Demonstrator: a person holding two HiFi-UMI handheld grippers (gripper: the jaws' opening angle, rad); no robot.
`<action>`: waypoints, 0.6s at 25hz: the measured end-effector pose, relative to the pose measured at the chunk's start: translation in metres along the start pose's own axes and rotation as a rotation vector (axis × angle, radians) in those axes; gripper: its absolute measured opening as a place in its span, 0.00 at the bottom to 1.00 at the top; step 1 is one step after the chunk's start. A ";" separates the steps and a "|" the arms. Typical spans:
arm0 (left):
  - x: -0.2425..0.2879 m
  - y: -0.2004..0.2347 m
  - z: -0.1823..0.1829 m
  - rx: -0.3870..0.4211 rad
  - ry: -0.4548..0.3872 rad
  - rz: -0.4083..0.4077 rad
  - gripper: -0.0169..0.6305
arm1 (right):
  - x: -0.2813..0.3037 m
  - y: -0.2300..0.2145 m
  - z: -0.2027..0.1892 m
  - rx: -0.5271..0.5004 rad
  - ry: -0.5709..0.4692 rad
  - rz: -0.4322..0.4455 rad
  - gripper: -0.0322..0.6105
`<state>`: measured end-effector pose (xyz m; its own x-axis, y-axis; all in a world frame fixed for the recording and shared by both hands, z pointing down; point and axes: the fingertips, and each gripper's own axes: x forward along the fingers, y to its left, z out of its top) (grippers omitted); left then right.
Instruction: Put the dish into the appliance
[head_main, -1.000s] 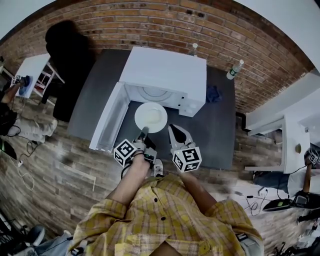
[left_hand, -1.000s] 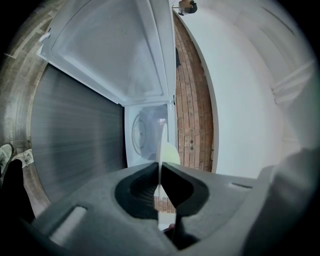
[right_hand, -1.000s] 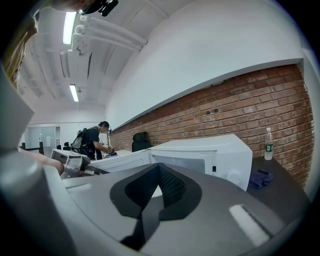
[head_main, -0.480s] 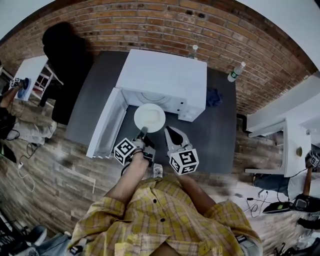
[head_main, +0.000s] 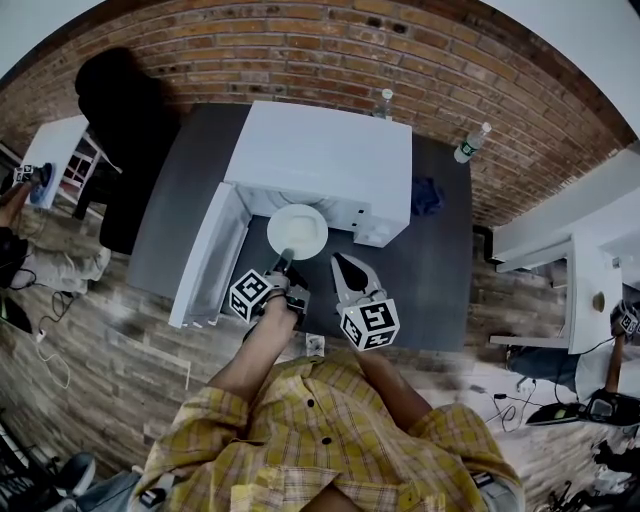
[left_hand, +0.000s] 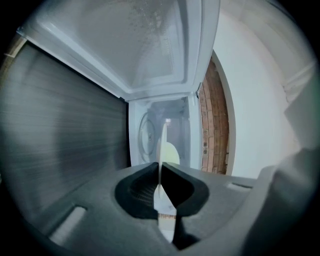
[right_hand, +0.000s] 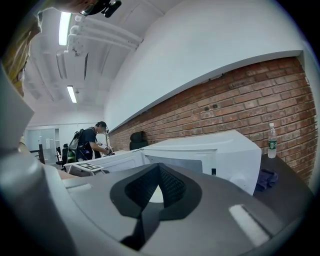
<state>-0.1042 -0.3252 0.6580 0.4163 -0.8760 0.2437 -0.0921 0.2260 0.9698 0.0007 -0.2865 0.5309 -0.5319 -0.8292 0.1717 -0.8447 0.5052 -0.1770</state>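
Head view overhead; 2 gripper views near, sharing microwave (head_main: 325, 150).

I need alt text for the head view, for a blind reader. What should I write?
Seen from above, the left gripper holds a white plate by its rim at the mouth of an open white microwave on a dark table. The right gripper, shut and empty, is beside it.

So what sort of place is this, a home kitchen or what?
Likely an office or lab workspace, not a kitchen: the microwave sits on a dark table against a bare brick wall, with white desks nearby and strip lights overhead.
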 end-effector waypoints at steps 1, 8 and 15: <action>0.004 0.002 0.000 0.001 0.002 0.004 0.05 | 0.000 -0.003 0.000 0.003 0.001 -0.005 0.05; 0.031 0.013 0.007 -0.011 0.008 0.024 0.05 | 0.007 -0.013 0.001 -0.012 0.002 -0.016 0.05; 0.052 0.024 0.013 -0.052 -0.002 0.033 0.05 | 0.013 -0.023 -0.001 -0.014 0.009 -0.021 0.05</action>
<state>-0.0966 -0.3707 0.6943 0.4124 -0.8685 0.2752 -0.0580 0.2764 0.9593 0.0133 -0.3082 0.5379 -0.5142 -0.8376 0.1844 -0.8566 0.4907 -0.1597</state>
